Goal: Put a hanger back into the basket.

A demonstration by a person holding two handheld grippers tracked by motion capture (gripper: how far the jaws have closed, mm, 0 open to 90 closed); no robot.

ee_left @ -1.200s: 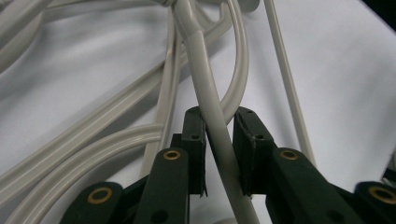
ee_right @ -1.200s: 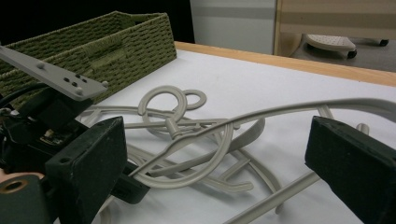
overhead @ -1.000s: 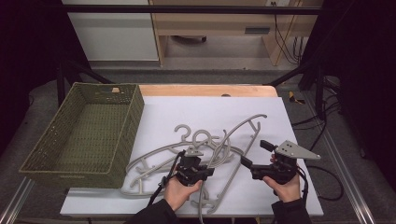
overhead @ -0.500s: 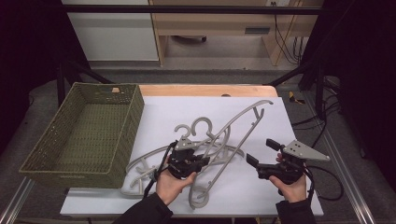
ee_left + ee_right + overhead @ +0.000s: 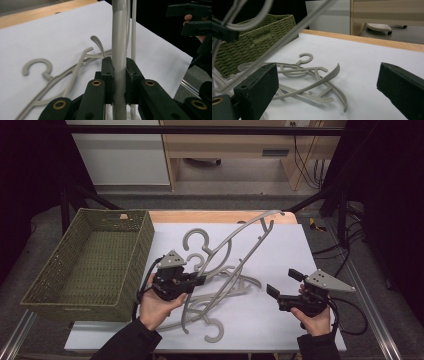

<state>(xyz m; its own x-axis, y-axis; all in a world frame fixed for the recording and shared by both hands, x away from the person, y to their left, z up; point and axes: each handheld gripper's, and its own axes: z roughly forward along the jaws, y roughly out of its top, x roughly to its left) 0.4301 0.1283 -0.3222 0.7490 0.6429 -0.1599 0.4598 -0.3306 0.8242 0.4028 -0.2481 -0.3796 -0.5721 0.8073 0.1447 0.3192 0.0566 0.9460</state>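
On the white table (image 5: pixel 300 250) your left gripper (image 5: pixel 200 281) has its jaws clamped tight on the bar of a grey hanger (image 5: pixel 240 240) — that hanger is lifted, tilting up and away toward the table's far edge, its hook (image 5: pixel 214 330) hanging near you. Your right gripper (image 5: pixel 281 282) hovers off to the right with jaws spread wide, gripping nothing. Between the two lies a tangle of other hangers (image 5: pixel 235 285) flat on the sheet — the green wicker basket (image 5: pixel 45 290) sits just left.
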